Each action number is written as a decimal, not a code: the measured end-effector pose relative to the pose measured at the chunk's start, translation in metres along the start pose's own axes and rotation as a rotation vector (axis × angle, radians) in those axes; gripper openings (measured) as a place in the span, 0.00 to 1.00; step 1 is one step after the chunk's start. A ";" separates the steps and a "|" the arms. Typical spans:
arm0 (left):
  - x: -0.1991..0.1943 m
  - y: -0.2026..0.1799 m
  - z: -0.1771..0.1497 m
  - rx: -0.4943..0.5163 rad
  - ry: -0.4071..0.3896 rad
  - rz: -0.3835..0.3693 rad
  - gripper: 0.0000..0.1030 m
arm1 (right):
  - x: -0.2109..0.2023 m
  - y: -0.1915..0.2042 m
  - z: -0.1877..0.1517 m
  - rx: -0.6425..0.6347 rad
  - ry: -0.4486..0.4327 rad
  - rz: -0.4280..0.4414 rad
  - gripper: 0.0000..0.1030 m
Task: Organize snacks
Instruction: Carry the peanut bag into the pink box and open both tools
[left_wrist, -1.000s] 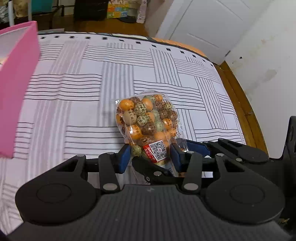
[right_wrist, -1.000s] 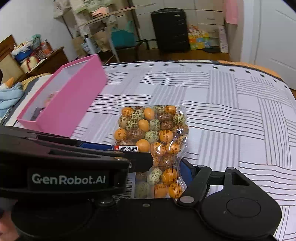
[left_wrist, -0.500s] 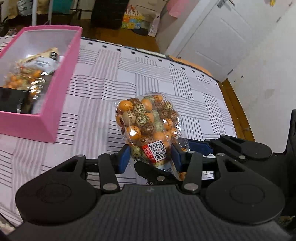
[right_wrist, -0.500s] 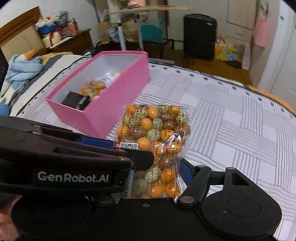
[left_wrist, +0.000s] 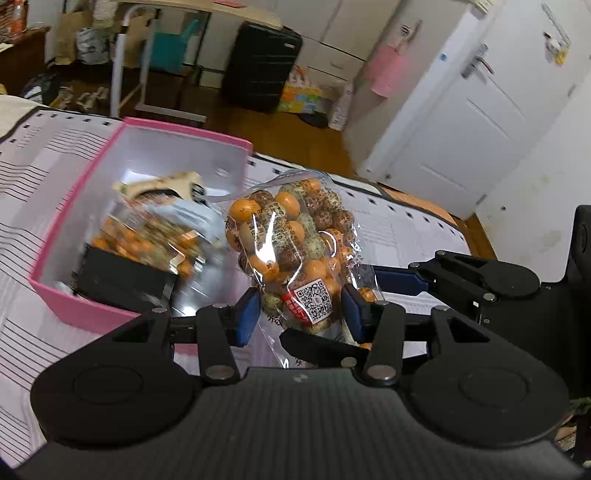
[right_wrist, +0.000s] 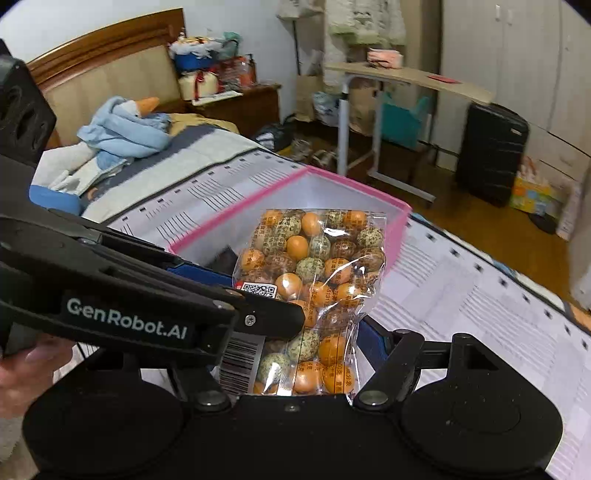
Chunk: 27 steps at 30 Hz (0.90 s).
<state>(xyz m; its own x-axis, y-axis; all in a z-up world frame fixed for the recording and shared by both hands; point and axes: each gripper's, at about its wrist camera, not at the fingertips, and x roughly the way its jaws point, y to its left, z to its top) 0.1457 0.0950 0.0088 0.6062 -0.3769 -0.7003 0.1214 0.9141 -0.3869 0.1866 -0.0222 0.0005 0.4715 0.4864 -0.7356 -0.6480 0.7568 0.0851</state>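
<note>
On the bed (left_wrist: 406, 229), your bag (left_wrist: 291, 251), pinched by both grippers (left_wrist: 299, 314) (right_wrist: 314, 332), has now reached the box (left_wrist: 88, 310); release next.

Clear bag (left_wrist: 295, 243) of orange, brown and speckled green balls is standing upright in the air, just beside the pink box's (left_wrist: 92, 314) near right corner, red QR label at its lower end. Pink box is sitting open on the striped bedspread, already holding similar snack packets (left_wrist: 155, 229) and a black item (left_wrist: 122, 280).
</note>
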 end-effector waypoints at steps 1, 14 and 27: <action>0.001 0.006 0.005 -0.007 0.000 0.007 0.44 | 0.006 0.001 0.005 -0.013 -0.003 0.003 0.75; 0.062 0.087 0.073 -0.157 0.045 0.072 0.45 | 0.108 -0.033 0.063 0.023 -0.005 0.102 0.75; 0.099 0.106 0.067 -0.084 -0.060 0.174 0.55 | 0.145 -0.030 0.062 -0.140 -0.007 -0.005 0.85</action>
<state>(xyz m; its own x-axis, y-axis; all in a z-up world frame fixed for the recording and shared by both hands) 0.2717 0.1648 -0.0618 0.6582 -0.2022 -0.7252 -0.0542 0.9480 -0.3135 0.3114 0.0526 -0.0665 0.4786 0.4860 -0.7313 -0.7223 0.6914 -0.0132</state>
